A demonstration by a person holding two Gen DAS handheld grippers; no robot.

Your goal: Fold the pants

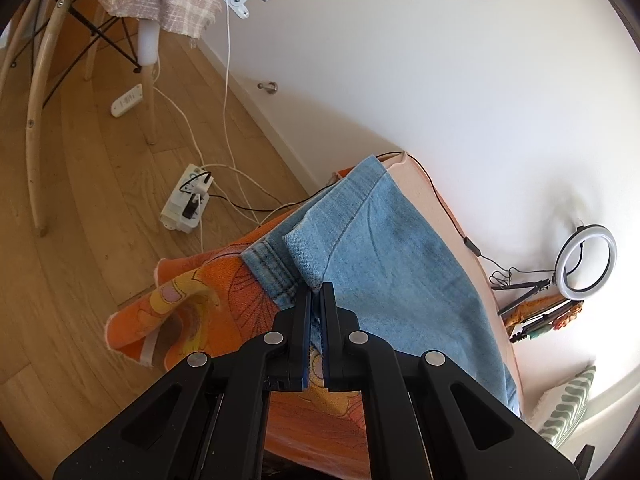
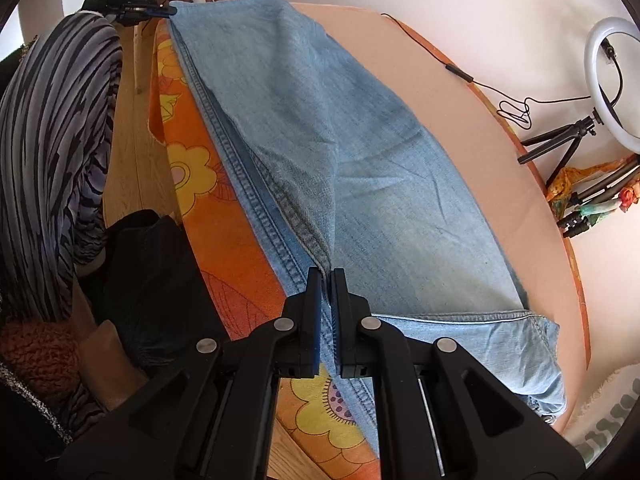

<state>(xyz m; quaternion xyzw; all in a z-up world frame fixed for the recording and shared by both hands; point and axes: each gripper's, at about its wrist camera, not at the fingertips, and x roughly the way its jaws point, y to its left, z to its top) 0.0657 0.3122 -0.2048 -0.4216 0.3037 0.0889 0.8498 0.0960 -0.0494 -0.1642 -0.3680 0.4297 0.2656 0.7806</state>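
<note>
- Work surface: a pink pad (image 2: 480, 168) lying on an orange flowered cloth (image 2: 224, 240). The cloth hangs over the near edge and the left-hand corner of the surface.
- Far edge: the pad runs close to a white wall (image 1: 440, 80). A thin black cable (image 2: 460, 74) lies along this edge.
- Right of the pad: a ring light (image 2: 608, 84) on a small black tripod stands against the wall, with folded tripods just beside it.
- Free area on the pad: a bare pink strip between the pants and the far edge.
- Floor side, left wrist view: wooden floor (image 1: 80, 280) carrying a white power strip (image 1: 186, 200), loose white cables and a chair with pale wooden legs (image 1: 36, 128).
- Near edge, right wrist view: a striped sleeve (image 2: 56, 152) and dark clothing stand close against the surface.
- Pants (image 2: 360, 184): light blue denim, laid lengthwise along the pad, with the stitched side seam along the near edge over the orange cloth. An upper layer is folded over the lower one with shallow creases. A hemmed edge lies at lower right.
- Left gripper (image 1: 317, 288): clenched on a corner of the pants' denim at the left end.
- Right gripper (image 2: 327, 274): clenched on the folded edge of the pants beside the seam.
</note>
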